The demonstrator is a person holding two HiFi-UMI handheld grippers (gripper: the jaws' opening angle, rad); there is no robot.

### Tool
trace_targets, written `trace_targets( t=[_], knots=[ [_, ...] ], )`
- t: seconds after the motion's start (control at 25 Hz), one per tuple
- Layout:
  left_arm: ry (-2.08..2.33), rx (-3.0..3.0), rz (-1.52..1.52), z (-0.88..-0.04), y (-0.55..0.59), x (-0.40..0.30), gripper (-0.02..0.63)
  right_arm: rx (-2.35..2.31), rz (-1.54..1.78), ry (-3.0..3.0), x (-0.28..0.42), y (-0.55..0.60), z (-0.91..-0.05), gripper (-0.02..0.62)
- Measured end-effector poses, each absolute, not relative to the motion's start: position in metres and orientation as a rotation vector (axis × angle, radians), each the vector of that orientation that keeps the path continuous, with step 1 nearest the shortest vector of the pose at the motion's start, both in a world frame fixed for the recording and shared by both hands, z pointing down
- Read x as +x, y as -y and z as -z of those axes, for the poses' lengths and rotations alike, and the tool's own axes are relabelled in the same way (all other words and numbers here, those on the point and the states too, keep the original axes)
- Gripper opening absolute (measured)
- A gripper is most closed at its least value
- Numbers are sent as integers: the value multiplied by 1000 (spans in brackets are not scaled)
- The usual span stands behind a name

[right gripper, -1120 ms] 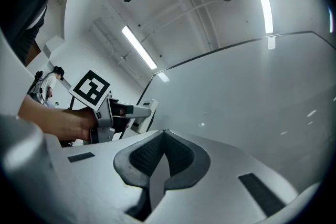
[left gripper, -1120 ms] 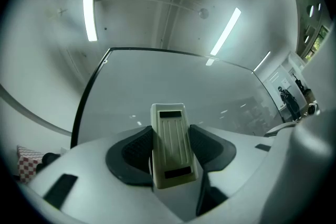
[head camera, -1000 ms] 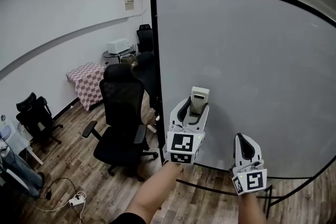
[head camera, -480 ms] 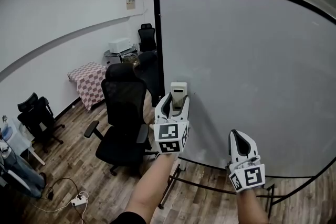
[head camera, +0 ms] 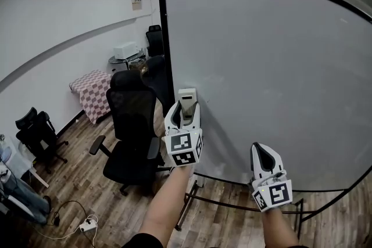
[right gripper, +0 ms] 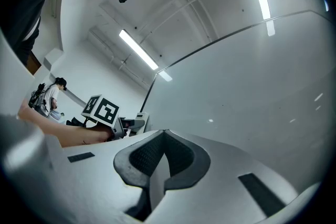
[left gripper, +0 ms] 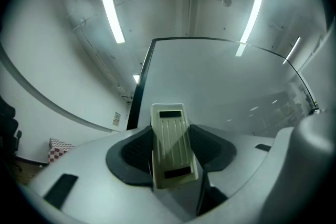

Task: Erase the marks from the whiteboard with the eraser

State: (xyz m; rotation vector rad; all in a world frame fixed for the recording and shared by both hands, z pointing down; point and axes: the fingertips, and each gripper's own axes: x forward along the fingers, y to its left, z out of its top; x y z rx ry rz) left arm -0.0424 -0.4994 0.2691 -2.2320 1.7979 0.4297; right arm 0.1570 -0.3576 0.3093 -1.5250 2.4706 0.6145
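Observation:
A large black-framed whiteboard (head camera: 273,67) fills the right of the head view; I see no marks on its surface. My left gripper (head camera: 185,108) is shut on a cream eraser (head camera: 186,99), held upright near the board's lower left part. In the left gripper view the eraser (left gripper: 170,144) stands clamped between the dark pads, with the whiteboard (left gripper: 226,86) beyond. My right gripper (head camera: 264,155) hangs lower right, in front of the board's bottom edge, shut with nothing in it. In the right gripper view its jaws (right gripper: 164,155) meet, and the left gripper (right gripper: 113,118) shows at the left.
A black office chair (head camera: 131,130) stands just left of the board's frame. Behind it are a checkered table (head camera: 92,93) and a second chair (head camera: 36,130). The board's metal stand legs (head camera: 232,200) spread over the wooden floor. A power strip (head camera: 87,223) lies at bottom left.
My left gripper with the eraser has moved left and slightly up along the board's lower part. The right gripper has stayed low, shifting only a little.

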Motion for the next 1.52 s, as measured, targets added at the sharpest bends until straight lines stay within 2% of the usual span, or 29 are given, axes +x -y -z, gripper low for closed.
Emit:
trace_targets(
  t=[0.96, 1.52],
  knots=[
    [-1511, -2317, -313, -274, 476, 71, 239, -1552, -591, -2377, 182, 344, -306, 20],
    [-1346, -2413, -297, -283, 448, 111, 239, -1598, -616, -2352, 193, 325, -303, 20]
  ],
)
